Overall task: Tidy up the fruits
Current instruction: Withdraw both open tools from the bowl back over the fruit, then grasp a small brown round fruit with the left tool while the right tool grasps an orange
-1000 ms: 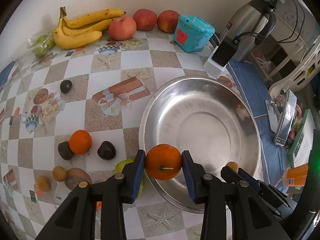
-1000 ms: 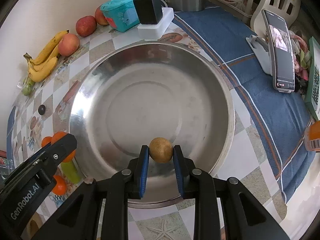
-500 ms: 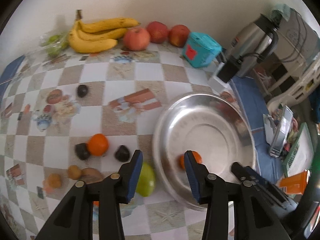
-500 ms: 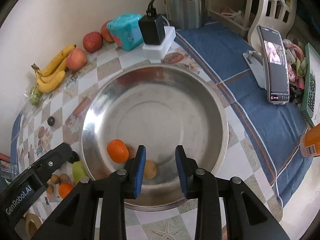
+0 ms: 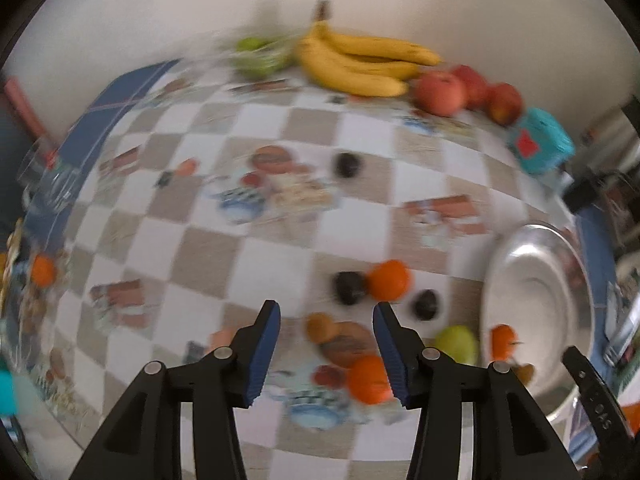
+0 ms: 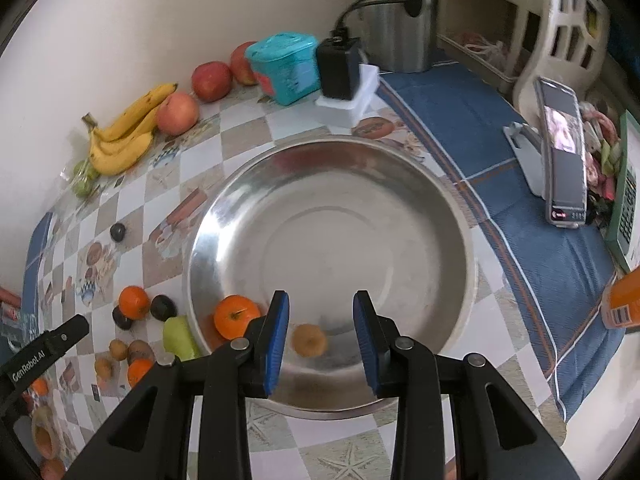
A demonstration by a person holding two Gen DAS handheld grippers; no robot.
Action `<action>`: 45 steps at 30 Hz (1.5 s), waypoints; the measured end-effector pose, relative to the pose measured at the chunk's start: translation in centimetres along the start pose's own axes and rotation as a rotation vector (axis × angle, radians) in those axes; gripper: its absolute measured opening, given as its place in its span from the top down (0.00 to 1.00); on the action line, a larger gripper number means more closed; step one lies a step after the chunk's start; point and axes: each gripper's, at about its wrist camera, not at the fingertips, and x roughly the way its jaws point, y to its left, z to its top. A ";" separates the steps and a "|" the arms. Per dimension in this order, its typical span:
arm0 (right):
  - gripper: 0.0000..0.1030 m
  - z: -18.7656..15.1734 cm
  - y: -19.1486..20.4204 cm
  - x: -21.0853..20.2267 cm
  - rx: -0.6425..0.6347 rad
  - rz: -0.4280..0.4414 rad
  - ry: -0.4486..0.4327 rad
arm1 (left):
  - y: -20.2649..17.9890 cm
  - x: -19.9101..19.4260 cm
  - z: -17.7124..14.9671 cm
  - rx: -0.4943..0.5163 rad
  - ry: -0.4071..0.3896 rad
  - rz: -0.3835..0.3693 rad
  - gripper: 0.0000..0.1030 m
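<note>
The left claw (image 5: 326, 318) points steeply down over the checked cloth (image 5: 280, 256), its jaws apart and just now opening wider, with nothing gripped. Below and between its pads lie a small brown fruit (image 5: 320, 326) and an orange (image 5: 370, 380); just ahead sit another orange (image 5: 389, 280) and two dark fruits (image 5: 349, 287). A green fruit (image 5: 457, 345) lies to its right, beside the bowl (image 5: 532, 280). Bananas (image 5: 360, 64) and apples (image 5: 440, 92) lie far ahead by the wall.

The right claw (image 6: 322, 332) hangs above the bowl's (image 6: 400, 184) near side, jaws parted and empty, having just opened. A brown fruit (image 6: 309, 340) rests in the bowl below the gap; an orange (image 6: 236, 316) lies in the bowl just left of the left pad.
</note>
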 end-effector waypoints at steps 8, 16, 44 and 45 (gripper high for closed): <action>0.67 -0.5 3.5 0.2 -0.100 0.034 0.004 | 5.9 0.1 -0.1 -0.120 0.016 0.073 0.49; 0.67 -1.0 5.3 0.3 -0.144 0.036 0.009 | 8.0 -0.2 -0.6 -0.158 0.019 0.081 0.31; 0.08 -1.9 4.9 2.4 -0.162 -0.015 0.031 | 9.1 1.0 -1.1 -0.205 0.040 0.069 0.00; 0.08 -1.9 4.8 2.3 -0.161 -0.016 0.028 | 9.1 1.0 -1.1 -0.207 0.041 0.068 0.00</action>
